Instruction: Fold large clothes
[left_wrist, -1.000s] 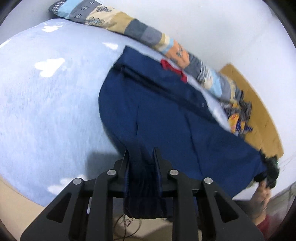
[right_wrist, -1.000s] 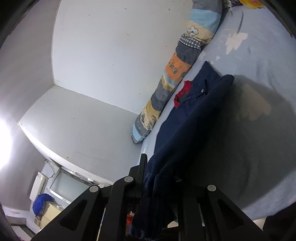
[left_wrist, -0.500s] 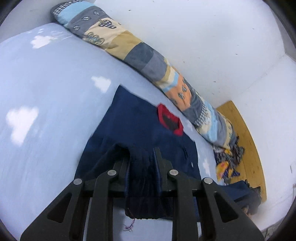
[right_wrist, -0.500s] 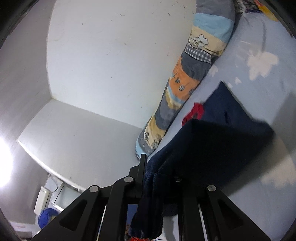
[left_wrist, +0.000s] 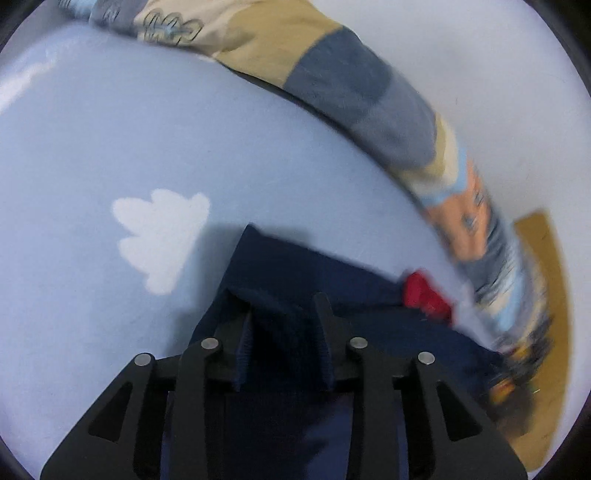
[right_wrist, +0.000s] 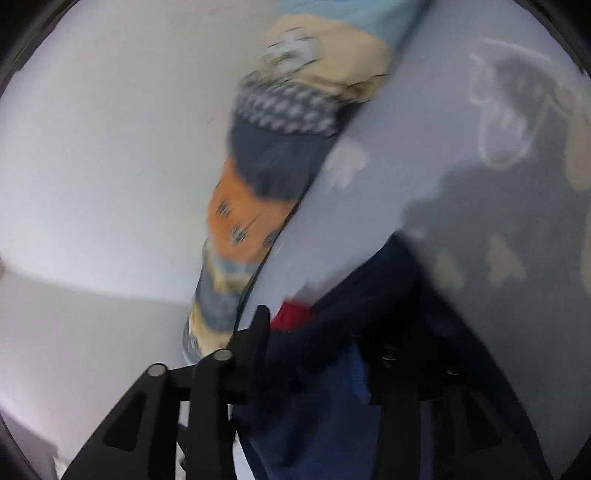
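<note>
A navy garment (left_wrist: 332, 280) lies on the light blue bed sheet (left_wrist: 110, 147), its red neck label (left_wrist: 424, 295) toward the right. My left gripper (left_wrist: 282, 306) points down at it; its jaws are opening, and the ribbed navy hem still fills the gap between the fingers. In the right wrist view the picture is blurred. My right gripper (right_wrist: 321, 332) has its jaws opening wide, with the navy garment (right_wrist: 314, 424) lying loose between them and the red label (right_wrist: 291, 315) just past the left finger.
A long patchwork bolster (left_wrist: 351, 85) runs along the white wall (left_wrist: 480, 55) at the far edge of the bed; it also shows as the bolster (right_wrist: 277, 155) in the right wrist view. A wooden panel (left_wrist: 546, 295) and colourful clutter sit at the right.
Both grippers swept across the bed toward the bolster, carrying the navy hem over the garment up to the collar end. The right jaws have spread apart; the left ones have widened slightly.
</note>
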